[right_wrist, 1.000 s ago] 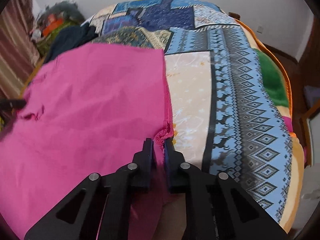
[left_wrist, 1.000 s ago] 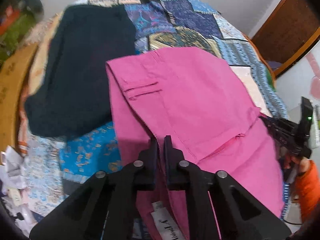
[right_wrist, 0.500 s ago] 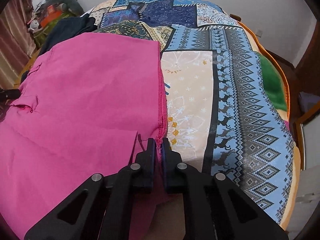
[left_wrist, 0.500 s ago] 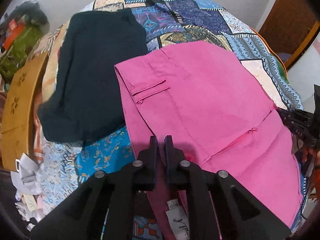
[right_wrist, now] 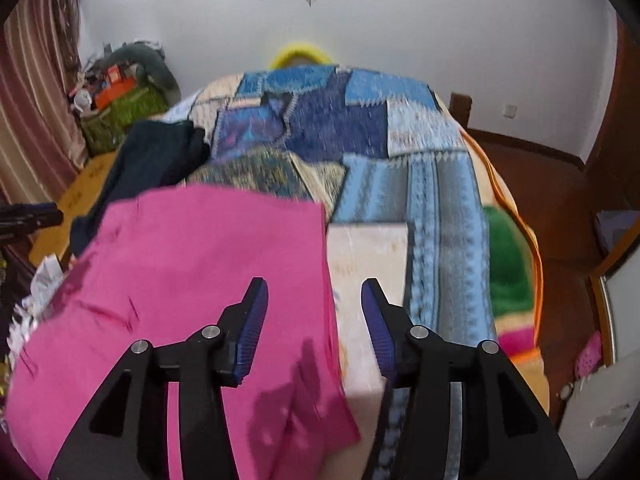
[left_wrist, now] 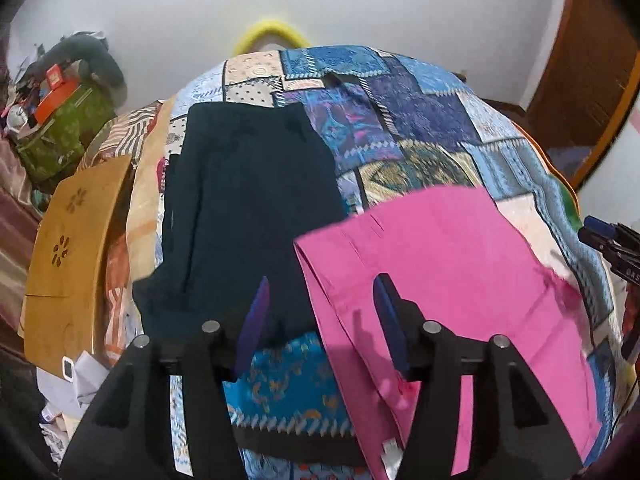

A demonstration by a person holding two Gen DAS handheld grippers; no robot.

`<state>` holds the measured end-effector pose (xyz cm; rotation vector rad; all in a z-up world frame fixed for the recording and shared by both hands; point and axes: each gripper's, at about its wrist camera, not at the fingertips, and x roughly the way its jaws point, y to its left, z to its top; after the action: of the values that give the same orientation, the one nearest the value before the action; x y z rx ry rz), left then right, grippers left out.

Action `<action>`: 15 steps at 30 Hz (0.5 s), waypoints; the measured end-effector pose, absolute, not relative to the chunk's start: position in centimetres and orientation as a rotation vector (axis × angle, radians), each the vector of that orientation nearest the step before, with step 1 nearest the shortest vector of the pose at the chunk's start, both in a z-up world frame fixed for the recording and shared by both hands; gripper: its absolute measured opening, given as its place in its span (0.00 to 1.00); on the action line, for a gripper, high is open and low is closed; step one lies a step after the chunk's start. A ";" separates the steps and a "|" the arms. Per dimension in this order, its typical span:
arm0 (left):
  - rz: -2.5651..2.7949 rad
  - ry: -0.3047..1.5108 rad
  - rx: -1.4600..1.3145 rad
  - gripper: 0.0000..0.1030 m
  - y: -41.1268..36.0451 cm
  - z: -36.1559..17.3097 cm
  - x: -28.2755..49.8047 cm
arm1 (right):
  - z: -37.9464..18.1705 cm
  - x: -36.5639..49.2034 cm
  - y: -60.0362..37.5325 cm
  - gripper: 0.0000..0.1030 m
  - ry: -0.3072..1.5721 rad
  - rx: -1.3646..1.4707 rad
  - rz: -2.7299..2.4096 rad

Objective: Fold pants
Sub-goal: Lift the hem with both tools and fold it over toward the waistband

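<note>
Pink cotton pants (left_wrist: 452, 280) lie folded flat on the patchwork bedspread (left_wrist: 404, 120), along its near edge, with a folded dark navy garment (left_wrist: 248, 208) just beside them toward the bed's left edge. Both tools hang above the cloth with nothing in them: the left gripper (left_wrist: 322, 316) has its fingers spread wide over the pants' left fold and the gap beside the navy piece, and the right gripper (right_wrist: 314, 322) is equally wide, straddling the pants' right edge (right_wrist: 326, 264) where it meets the cream patch of the bedspread. Judging by the neat rectangle, one fold looks finished and the next grasp is not yet taken. To do it well, each gripper should probably drop onto a near corner, pinch every layer together rather than the top one alone, then lift evenly so the edges meet square and the navy garment is not dragged along.
</note>
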<state>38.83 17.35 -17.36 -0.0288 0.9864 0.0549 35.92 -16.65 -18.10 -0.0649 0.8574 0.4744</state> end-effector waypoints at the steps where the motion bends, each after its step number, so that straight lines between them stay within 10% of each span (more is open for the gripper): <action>1: 0.060 0.991 -0.034 0.53 17.6 -17.6 39.6 | -18.0 36.3 -16.3 0.44 0.857 -0.060 0.480; 15: 0.083 1.117 -0.141 0.53 20.8 -24.0 45.7 | -23.6 45.9 -11.1 0.44 1.008 -0.063 0.510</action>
<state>45.74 20.78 -23.98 -0.1415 1.1171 0.0830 45.91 -11.12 -23.64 -0.0632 1.0082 0.5101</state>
